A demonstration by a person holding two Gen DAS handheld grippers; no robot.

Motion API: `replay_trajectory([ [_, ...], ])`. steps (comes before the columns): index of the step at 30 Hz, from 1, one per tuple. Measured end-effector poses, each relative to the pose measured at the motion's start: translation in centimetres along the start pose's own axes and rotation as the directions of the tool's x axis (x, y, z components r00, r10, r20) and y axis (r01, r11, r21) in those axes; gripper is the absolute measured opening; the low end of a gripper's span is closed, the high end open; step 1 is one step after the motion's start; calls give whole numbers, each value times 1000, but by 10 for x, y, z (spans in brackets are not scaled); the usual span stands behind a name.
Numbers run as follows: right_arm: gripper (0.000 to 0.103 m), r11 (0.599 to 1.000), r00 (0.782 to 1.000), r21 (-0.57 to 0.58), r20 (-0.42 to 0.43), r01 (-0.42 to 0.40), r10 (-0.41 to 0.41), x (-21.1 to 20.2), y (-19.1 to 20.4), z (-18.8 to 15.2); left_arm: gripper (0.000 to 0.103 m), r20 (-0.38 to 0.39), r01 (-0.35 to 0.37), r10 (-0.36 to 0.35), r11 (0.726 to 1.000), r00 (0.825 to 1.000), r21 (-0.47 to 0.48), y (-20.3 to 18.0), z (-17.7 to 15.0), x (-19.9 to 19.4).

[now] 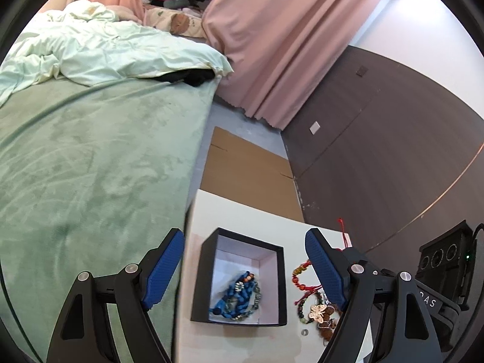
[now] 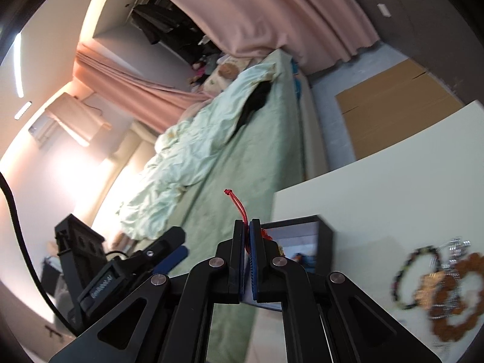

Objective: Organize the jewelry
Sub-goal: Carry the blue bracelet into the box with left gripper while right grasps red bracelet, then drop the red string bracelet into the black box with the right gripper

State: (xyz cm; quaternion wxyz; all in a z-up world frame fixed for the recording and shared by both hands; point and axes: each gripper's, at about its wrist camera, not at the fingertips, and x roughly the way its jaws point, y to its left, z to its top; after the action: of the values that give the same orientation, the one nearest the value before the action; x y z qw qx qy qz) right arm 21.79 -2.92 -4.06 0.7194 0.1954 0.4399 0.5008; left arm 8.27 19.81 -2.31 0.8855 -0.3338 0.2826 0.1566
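room: bedroom, bed (image 1: 90, 166) with green cover, pale duvet (image 1: 99, 51) bunched at its far end, pink curtain (image 1: 287, 45), dark wall panel (image 1: 378, 151), flat cardboard (image 1: 242, 163) on the floor past the worktop
worktop: white worktop (image 1: 257, 214) just beside the bed edge, carries the box and loose jewelry
box: black box (image 1: 208, 272), open top, pale lining, sits on the worktop near the bed side; seen behind the right gripper in the right wrist view (image 2: 325, 242)
in box: blue beads (image 1: 239, 295) tangled with a greenish bead string, piled in the near corner
loose jewelry: red bracelet (image 1: 302, 275) with orange and green beads lies on the worktop right of the box, partly behind the left gripper's right finger; butterfly charm (image 1: 319, 311) on a dark bead string near it; small ring (image 1: 304, 331) alone on the worktop below
more jewelry, right view: blurred; dark bracelet (image 2: 411, 278), brown bracelet (image 2: 456, 299), something silver (image 2: 453, 246) overlapping, all on the worktop right of the box
left gripper: left gripper (image 1: 245, 260) spread wide, blue pads apart, nothing between them; hangs above the box, box framed between the fingers
right gripper: right gripper (image 2: 246, 236) pressed together, pinching a red cord (image 2: 239, 205); cord loop with a knot sticks up past the tips, more red and some yellow shows just behind the right finger, can't tell what piece it is
right gripper place: in front of the box, at the worktop's bed-side edge
other: the left gripper's body also shows at lower left in the right wrist view, black cable (image 2: 18, 227) at far left
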Motion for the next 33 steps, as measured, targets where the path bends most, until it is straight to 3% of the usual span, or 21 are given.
replay_trajectory([
  [2,5,999,999,11,-11,-38,38,10,4,-1,83,1,-1,1,1000,1000,-16,5,1,-1],
  [4,7,1000,999,9,-45,-19,20,24,5,-4,83,1,1,-1,1000,1000,-30,9,2,-2],
  [5,18,1000,998,9,-66,8,-7,28,3,-6,83,1,1,-1,999,1000,-33,10,2,-2],
  [6,41,999,996,18,-86,35,-33,32,-1,-7,83,1,-1,1,999,1000,-35,11,2,-2],
  [8,55,998,996,30,-66,62,-60,27,-8,-9,83,0,-3,3,1000,1000,-31,12,2,-3],
  [19,56,986,986,30,-36,162,-161,-25,-29,1,83,-20,5,-5,1000,1000,9,1,-4,1],
  [33,56,953,952,-4,-49,302,-302,-86,-61,7,83,-63,44,-36,990,997,133,-39,-28,10],
])
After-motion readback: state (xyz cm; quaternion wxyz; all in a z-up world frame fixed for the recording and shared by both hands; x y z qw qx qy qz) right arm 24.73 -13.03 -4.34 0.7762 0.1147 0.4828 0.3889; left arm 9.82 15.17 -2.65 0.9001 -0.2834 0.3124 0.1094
